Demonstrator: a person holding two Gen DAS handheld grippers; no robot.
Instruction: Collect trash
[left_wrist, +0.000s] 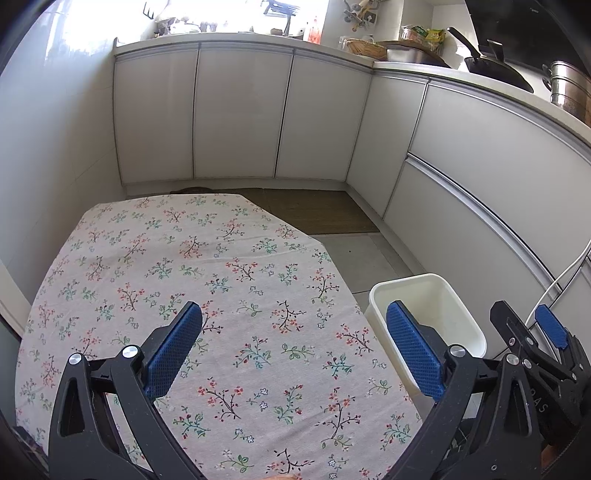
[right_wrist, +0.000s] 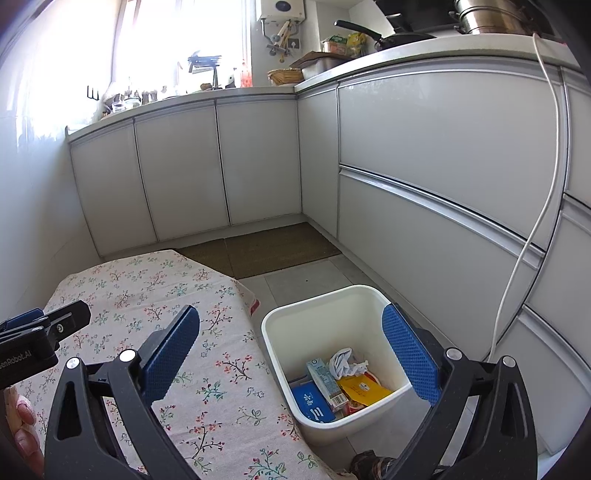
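Observation:
A white plastic bin (right_wrist: 317, 310) stands on the floor just right of the table. Inside it lie a blue packet (right_wrist: 312, 402), a small carton (right_wrist: 327, 382), crumpled white paper (right_wrist: 347, 362) and a yellow wrapper (right_wrist: 364, 391). My right gripper (right_wrist: 291, 332) is open, held above the table's right edge and the bin, with nothing between its fingers. My left gripper (left_wrist: 295, 325) is open over the floral tablecloth (left_wrist: 184, 277), holding nothing. The bin (left_wrist: 432, 291) shows at the right in the left wrist view, and beyond it the right gripper (left_wrist: 532, 325).
White cabinets (right_wrist: 424, 166) run along the back and right walls under a cluttered counter. A brown mat (right_wrist: 266, 247) lies on the floor beyond the table. A white cable (right_wrist: 532, 229) hangs down the right cabinets. A person's fingers (right_wrist: 24, 410) show at lower left.

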